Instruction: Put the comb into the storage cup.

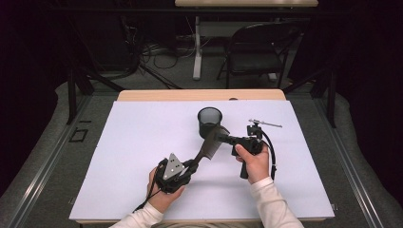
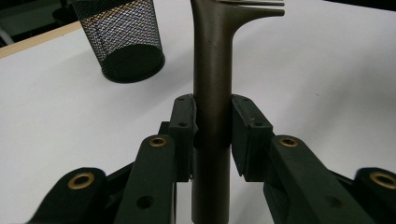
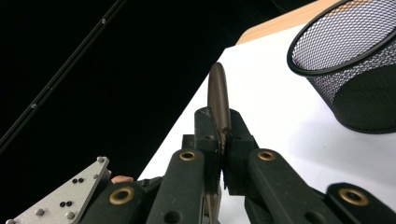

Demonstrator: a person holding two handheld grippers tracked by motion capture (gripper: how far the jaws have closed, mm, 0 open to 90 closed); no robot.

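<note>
While both claws — left [image 2: 212, 123], right [image 3: 219, 140] — clamp it, the dark brown comb [image 1: 209, 145] hangs above the table [image 1: 142, 142]

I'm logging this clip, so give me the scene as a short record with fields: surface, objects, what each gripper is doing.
surface: white table top
held object: dark comb, handle toward the left gripper, toothed end toward the right
left gripper: shut on the comb's handle
right gripper: shut on the comb's toothed end, seen edge-on
other object: black mesh cup, upright, beyond the comb, apart from both grippers
comb position: appears lifted off the table between the two hands
</note>
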